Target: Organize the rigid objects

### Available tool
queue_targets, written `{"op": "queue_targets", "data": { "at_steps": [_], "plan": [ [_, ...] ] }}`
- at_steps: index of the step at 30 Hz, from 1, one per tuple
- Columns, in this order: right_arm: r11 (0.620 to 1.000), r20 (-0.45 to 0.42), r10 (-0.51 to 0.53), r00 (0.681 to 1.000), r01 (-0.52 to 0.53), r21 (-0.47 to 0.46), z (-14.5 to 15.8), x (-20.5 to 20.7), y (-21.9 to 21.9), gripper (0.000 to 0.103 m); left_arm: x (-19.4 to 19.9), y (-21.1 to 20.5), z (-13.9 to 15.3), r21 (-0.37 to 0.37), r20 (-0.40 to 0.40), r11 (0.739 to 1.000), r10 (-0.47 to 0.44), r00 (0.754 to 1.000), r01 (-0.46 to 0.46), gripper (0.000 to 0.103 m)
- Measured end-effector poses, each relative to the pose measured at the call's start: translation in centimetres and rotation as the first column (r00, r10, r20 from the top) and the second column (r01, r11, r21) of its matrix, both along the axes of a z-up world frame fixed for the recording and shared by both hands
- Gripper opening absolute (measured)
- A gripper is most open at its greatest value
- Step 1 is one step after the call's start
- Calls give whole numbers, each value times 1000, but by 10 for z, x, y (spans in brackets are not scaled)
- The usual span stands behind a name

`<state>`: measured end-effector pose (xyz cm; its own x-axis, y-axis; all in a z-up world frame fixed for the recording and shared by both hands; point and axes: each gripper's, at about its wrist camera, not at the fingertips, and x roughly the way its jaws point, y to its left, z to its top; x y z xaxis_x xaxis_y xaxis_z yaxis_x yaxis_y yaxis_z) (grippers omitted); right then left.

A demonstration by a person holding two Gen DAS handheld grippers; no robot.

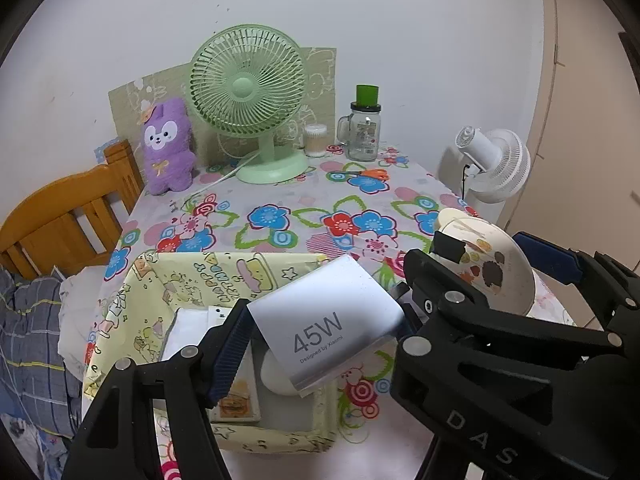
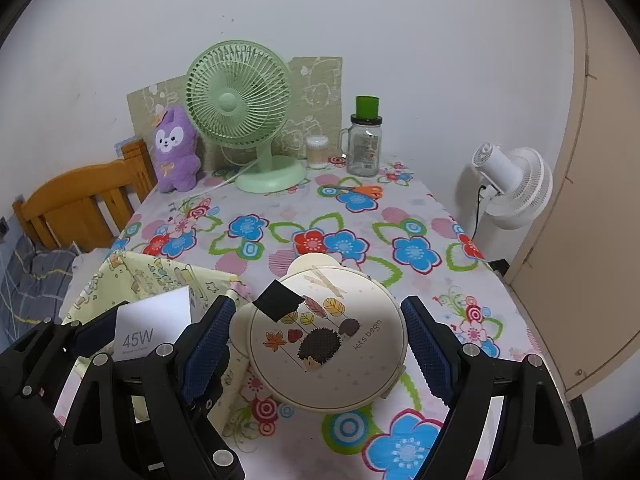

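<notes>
My left gripper (image 1: 320, 340) is shut on a white "45W" charger box (image 1: 328, 320) and holds it tilted above a yellow cartoon-print fabric basket (image 1: 160, 280); the box also shows in the right wrist view (image 2: 154, 326). The basket (image 2: 160, 276) holds flat boxes (image 1: 236, 400) and a white rounded item (image 1: 274, 376). My right gripper (image 2: 316, 344) is open, its blue pads on either side of a round cream lunch box (image 2: 328, 344) with a hedgehog print that rests on the tablecloth. The lunch box also shows in the left wrist view (image 1: 492, 264).
A green desk fan (image 2: 240, 112), purple plush toy (image 2: 176, 152), cotton-swab jar (image 2: 317, 151), glass mug jar with green lid (image 2: 364, 144) and orange scissors (image 2: 360, 190) stand at the back of the floral table (image 2: 420, 220). A white fan (image 2: 512, 184) stands right; a wooden bed frame (image 2: 80, 200) left.
</notes>
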<state>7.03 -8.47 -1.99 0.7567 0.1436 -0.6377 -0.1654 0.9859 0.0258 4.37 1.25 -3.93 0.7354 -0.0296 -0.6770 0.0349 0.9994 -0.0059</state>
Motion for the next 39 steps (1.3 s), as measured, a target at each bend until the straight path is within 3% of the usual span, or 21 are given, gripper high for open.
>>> {"op": "queue_targets", "data": {
  "at_steps": [16,27,39],
  "plan": [
    [999,-21,54,998,-53,10,-5,11,41,85,12,42,-6,-3,-18,1000,23,1000,-23,73],
    [996,-29,86,996,-86,10,-7,16,68,85,15,66,-13,-50,-46,998,35,998,-38,73],
    [992,-43,122,992,-122,-3,-15,19,95,85,18,90,-24,-36,-68,996,79,995,-81,73]
  ]
}}
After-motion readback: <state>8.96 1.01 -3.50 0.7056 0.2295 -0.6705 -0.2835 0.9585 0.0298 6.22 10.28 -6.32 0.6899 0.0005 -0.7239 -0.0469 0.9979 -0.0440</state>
